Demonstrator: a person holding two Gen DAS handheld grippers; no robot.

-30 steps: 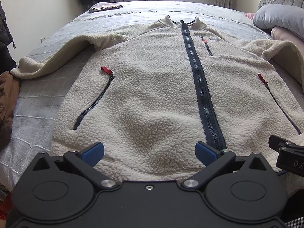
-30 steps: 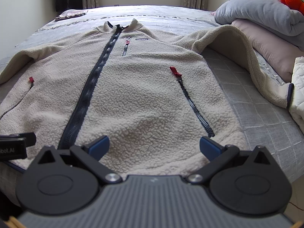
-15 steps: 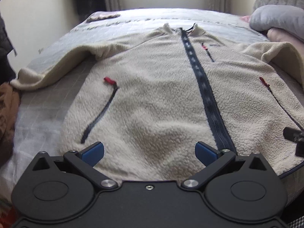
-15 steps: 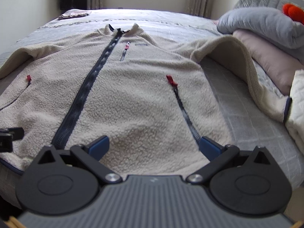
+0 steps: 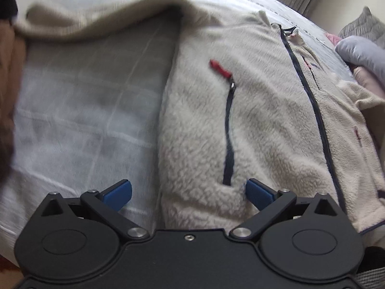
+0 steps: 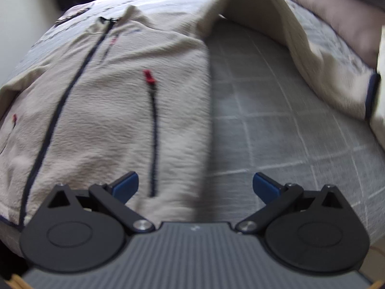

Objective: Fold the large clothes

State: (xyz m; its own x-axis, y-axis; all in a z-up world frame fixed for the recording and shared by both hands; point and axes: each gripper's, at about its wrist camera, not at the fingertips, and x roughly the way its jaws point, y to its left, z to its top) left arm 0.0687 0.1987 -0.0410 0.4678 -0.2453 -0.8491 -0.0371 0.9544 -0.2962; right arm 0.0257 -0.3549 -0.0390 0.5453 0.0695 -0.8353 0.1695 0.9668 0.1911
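A cream fleece jacket (image 5: 264, 125) lies face up on the bed, front zip closed, sleeves spread out. My left gripper (image 5: 189, 192) is open and empty over the jacket's lower left corner, beside the left pocket zip (image 5: 228, 132) with its red pull. The left sleeve (image 5: 96, 21) stretches away at the top. My right gripper (image 6: 195, 184) is open and empty over the jacket (image 6: 108, 96) at its lower right corner, straddling the side edge. The right sleeve (image 6: 288, 36) arches toward the pillows.
The grey checked bedspread (image 5: 84, 108) (image 6: 276, 120) lies bare on either side of the jacket. Pillows (image 5: 361, 53) (image 6: 336, 7) are stacked on the right. Brown clothing (image 5: 9, 84) hangs at the bed's left edge.
Both grippers have swung outward from the jacket's middle hem, the left one to the lower left corner, the right one to the lower right corner. Both stay open.
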